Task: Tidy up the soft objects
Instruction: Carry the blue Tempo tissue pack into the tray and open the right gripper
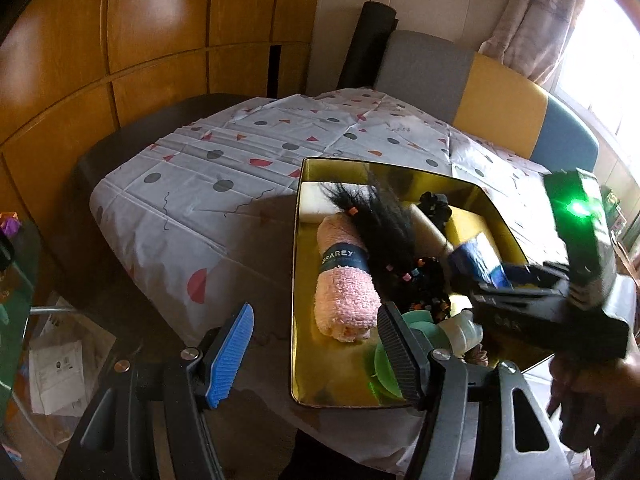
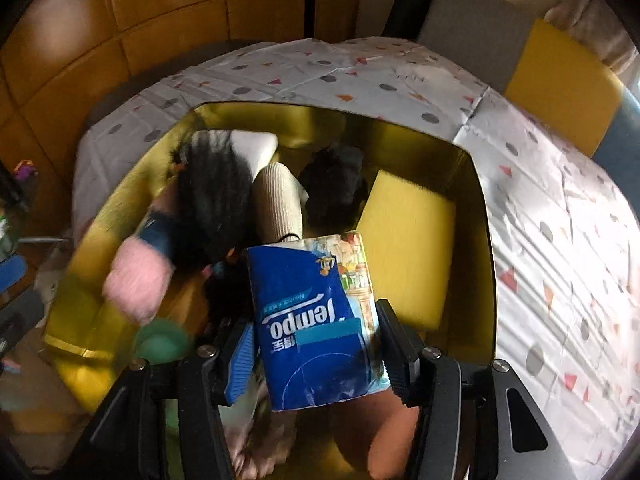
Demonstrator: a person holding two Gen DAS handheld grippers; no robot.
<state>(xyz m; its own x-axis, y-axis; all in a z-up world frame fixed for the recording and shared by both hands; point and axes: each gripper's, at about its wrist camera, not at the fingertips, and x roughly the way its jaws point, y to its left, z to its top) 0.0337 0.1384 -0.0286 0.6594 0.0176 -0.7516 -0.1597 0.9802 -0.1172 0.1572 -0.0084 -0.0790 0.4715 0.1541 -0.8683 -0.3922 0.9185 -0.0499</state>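
My right gripper (image 2: 320, 360) is shut on a blue Tempo tissue pack (image 2: 316, 320) and holds it above the gold tray (image 2: 480, 208). In the tray lie a rolled pink towel (image 1: 346, 280), a black hairpiece (image 1: 384, 224), a black scrunchie (image 1: 436, 204), a yellow sponge (image 2: 404, 240), a white sponge (image 1: 316, 200) and a beige roll (image 2: 278, 204). My left gripper (image 1: 316, 354) stands open and empty over the tray's near left corner (image 1: 298, 360). Green pieces (image 1: 376, 364) and a white bottle (image 1: 464, 330) show behind its black finger.
The tray sits on a white tablecloth (image 1: 208, 184) with dots and triangles, draped over a dark table. Wooden cabinets (image 1: 120, 40) stand behind, and a grey, yellow and blue chair back (image 1: 500, 100) at the far right. Papers (image 1: 56, 372) lie on the floor at left.
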